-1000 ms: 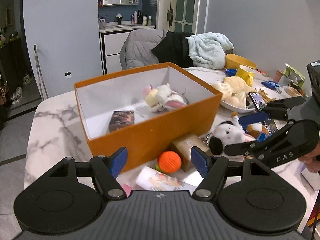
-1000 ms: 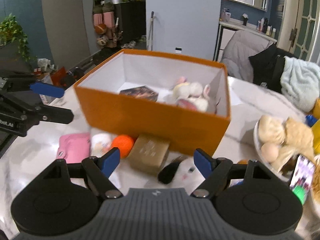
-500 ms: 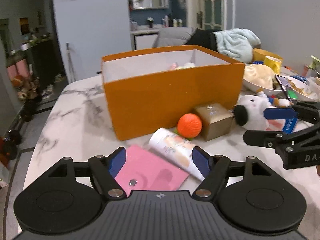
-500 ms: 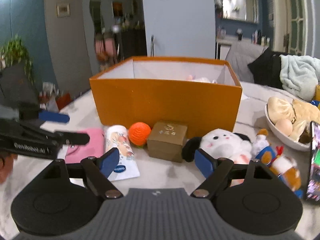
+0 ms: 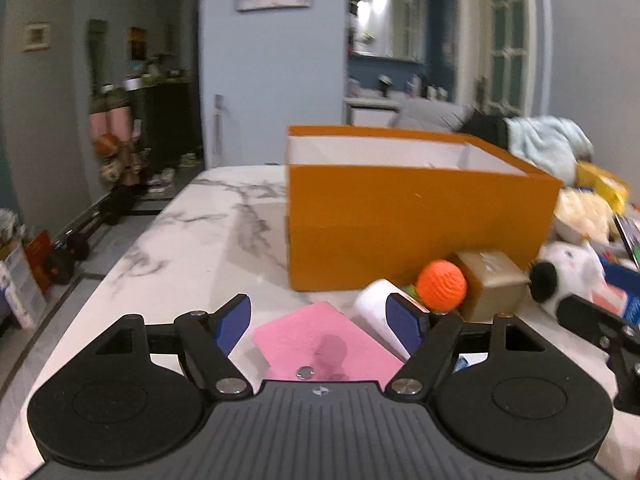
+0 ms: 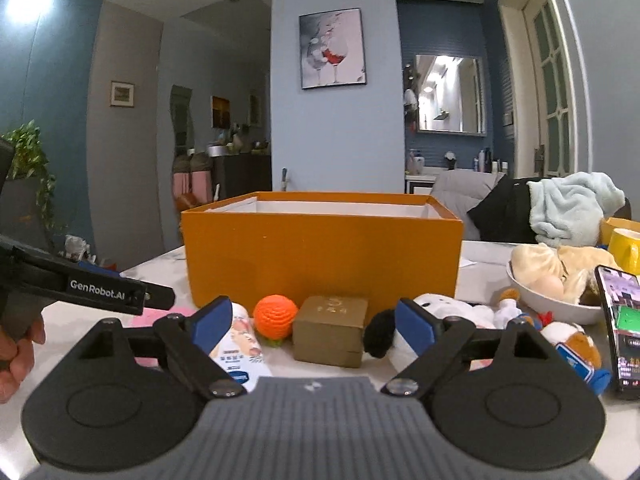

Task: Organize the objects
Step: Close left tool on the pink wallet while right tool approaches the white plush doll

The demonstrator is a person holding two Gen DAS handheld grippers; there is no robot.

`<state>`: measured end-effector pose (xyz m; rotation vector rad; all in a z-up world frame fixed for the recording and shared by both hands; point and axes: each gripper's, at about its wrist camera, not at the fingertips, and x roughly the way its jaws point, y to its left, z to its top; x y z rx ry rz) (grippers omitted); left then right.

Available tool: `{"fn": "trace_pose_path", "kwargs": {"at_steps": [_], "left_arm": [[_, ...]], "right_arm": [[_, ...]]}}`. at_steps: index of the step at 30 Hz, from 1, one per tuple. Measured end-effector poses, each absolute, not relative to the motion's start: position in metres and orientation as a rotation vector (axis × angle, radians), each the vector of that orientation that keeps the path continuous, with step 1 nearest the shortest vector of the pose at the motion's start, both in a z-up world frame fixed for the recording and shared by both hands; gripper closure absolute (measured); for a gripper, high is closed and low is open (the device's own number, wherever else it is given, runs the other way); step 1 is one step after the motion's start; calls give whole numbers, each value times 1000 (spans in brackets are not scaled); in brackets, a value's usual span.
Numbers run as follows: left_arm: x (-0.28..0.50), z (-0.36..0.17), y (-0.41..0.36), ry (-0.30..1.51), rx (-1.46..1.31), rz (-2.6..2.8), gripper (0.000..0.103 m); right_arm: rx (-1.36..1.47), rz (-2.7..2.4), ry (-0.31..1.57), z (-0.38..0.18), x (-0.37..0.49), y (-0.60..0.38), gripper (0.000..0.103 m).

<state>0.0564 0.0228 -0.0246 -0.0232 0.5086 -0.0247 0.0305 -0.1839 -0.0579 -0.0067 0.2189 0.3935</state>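
Observation:
An orange box [image 5: 420, 224] [image 6: 320, 256] stands on the marble table, its inside hidden from this low angle. Before it lie a pink pouch [image 5: 320, 340], a white tube [image 5: 376, 308] [image 6: 240, 344], an orange knitted ball [image 5: 442, 284] [image 6: 276, 316], a small brown box [image 5: 492, 284] [image 6: 330, 332] and a white plush with a black ear [image 5: 568, 276] [image 6: 452, 312]. My left gripper [image 5: 318, 316] hovers low over the pouch, jaws opening and apart from it. My right gripper [image 6: 314, 314] faces the brown box, jaws opening with nothing between them.
At the right are a white bowl [image 6: 532, 296] with soft toys, a lit phone [image 6: 618, 320], a yellow mug [image 6: 624, 240] and a small duck plush [image 6: 576, 344]. Clothes [image 6: 568, 208] hang over a chair behind. The table's left edge [image 5: 120, 264] drops to the floor.
Both grippers came down close to the tabletop and levelled out, so the box's inside dropped out of sight. Both pairs of jaws spread wider. The left gripper now sits over the pink pouch.

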Motion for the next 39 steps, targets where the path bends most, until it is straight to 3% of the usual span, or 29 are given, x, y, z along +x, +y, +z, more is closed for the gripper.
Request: {"fn": "trace_pose_path", "kwargs": {"at_steps": [12,27,39], "left_arm": [[54,-45,11,587,-23,20,14],[91,-56,-3,708,-88,136,0],[67,-60,6,724,-5,16,0]], "right_arm": [[-17,355,201,-63,32,-187,7],[6,370,195,-67,20,-186,7],[55,359,198,-68,18,-194,6]]}}
